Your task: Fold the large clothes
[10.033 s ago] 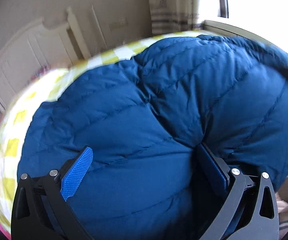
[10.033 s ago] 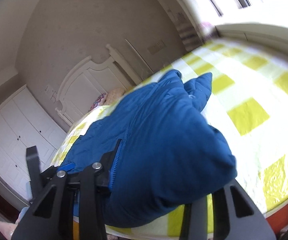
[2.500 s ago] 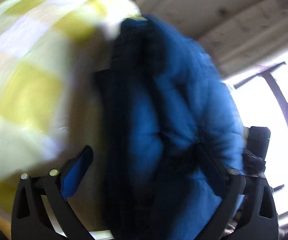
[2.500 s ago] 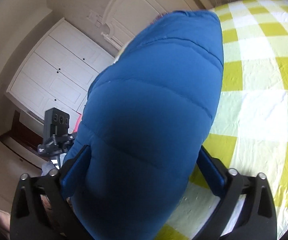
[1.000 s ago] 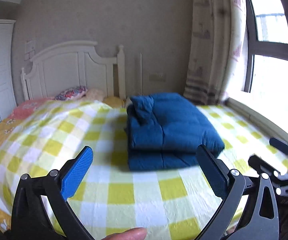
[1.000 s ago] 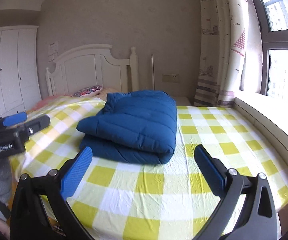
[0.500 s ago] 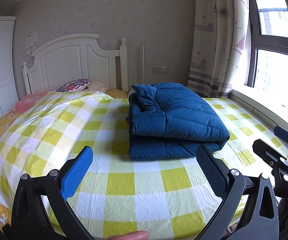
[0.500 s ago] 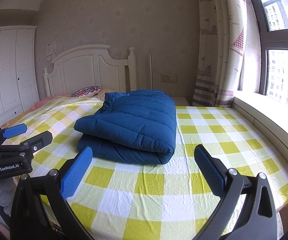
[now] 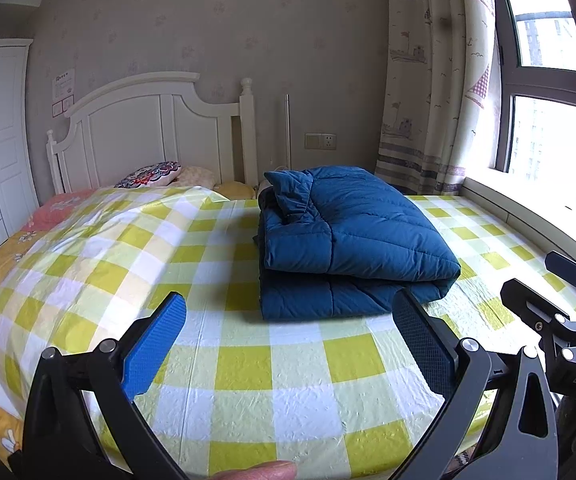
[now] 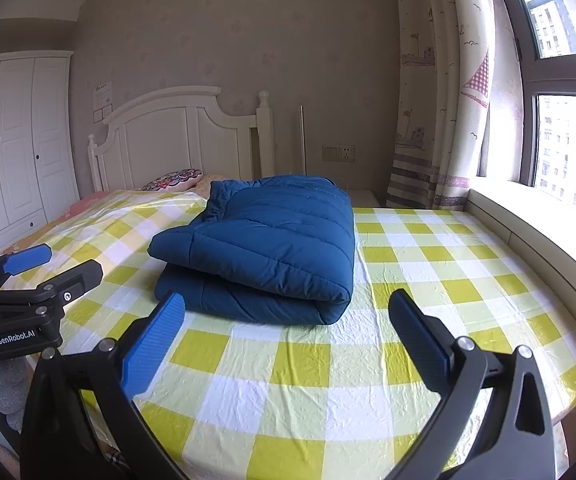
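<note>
Both grippers have let go of the blue jacket, now folded on the bed.

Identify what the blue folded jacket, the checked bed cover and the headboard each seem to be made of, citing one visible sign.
Blue jacket: probably padded synthetic shell with a slight sheen; stitched puffy channels.
Checked bed cover: looks like thin glossy plastic-like sheeting; fine crinkles and glare.
Headboard: likely white-painted wood; moulded panels, turned post.

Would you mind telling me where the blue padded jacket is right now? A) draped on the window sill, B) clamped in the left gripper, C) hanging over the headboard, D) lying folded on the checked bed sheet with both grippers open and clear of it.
D: the blue padded jacket lies folded on the checked bed sheet, while the left gripper and right gripper are open, holding nothing.
</note>
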